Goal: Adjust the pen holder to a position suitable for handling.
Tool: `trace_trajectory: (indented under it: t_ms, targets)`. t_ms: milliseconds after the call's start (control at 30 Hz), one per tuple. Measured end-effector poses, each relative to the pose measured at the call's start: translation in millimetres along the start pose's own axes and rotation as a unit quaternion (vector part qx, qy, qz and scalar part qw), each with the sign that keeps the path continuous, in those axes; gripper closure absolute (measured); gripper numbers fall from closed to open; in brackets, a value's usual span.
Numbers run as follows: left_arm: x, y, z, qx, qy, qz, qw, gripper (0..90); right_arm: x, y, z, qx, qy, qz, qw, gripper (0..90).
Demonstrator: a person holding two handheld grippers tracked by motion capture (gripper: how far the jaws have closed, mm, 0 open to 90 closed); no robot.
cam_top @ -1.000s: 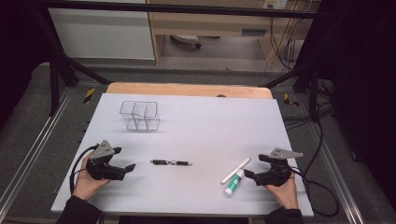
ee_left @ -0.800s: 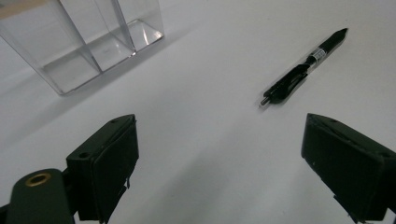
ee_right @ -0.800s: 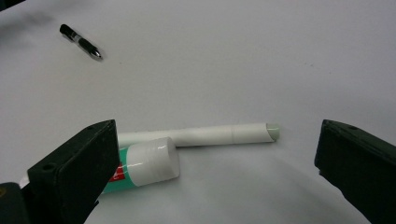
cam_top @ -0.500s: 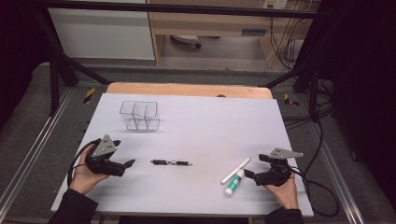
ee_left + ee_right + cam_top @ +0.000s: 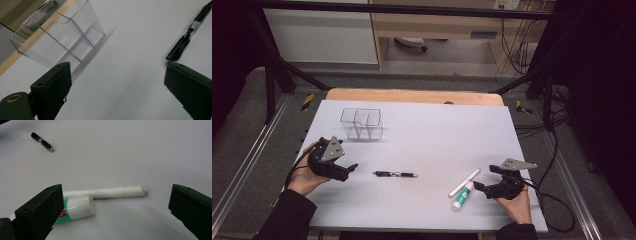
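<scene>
Jaws apart on left gripper (image 5: pixel 346 169) near black pen (image 5: pixel 395 174), right gripper (image 5: pixel 479 187) wide beside green tube (image 5: pixel 461 196), table (image 5: pixel 432 135) middle bare.

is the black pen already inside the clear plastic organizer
No, the black pen lies flat on the white table, apart from the clear organizer, whose compartments are empty.

High view looks down from above the near side, whole white table (image 5: pixel 427 130) far off, each gripper view low and close, facing across it, all three share the black pen (image 5: pixel 395 174).
</scene>
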State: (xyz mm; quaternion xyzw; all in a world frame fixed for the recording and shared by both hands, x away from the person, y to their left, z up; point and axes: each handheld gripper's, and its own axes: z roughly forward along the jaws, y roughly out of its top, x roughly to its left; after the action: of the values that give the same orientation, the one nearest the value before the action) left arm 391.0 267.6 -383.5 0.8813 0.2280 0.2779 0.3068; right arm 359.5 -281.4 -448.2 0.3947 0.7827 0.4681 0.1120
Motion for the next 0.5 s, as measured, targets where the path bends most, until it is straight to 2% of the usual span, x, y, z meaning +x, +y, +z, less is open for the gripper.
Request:
trace_trajectory:
  t_ms: [100,200,367,400,433,467,500]
  targets:
    - [1.1,4.3,1.9,0.006,0.003,0.023,0.9997,3.3,-0.1,0.1,-0.1,0.000,-0.001,0.000,1.0000,0.4]
    - [2.4,10.2,3.2,0.009,0.007,0.036,0.9993,2.4,0.1,0.0,0.3,0.001,-0.002,-0.001,1.0000,0.4]
    - [4.8,20.1,9.9,0.030,0.033,0.083,0.9956,2.2,0.1,-0.1,0.6,0.003,-0.003,-0.002,1.0000,0.4]
    - [4.8,20.1,9.9,0.030,0.033,0.083,0.9956,2.3,0.1,-0.1,0.5,0.003,-0.004,-0.002,1.0000,0.4]
    - [5.4,22.8,13.0,0.037,0.040,0.101,0.9934,2.4,0.1,-0.1,0.5,0.003,-0.004,-0.002,1.0000,0.4]
    - [5.6,24.1,14.6,0.042,0.044,0.109,0.9921,3.0,0.1,-0.1,0.5,0.003,-0.004,-0.002,1.0000,0.4]
    - [5.6,24.1,14.6,0.042,0.044,0.109,0.9921,3.4,0.1,-0.1,0.6,0.003,-0.004,-0.002,1.0000,0.4]
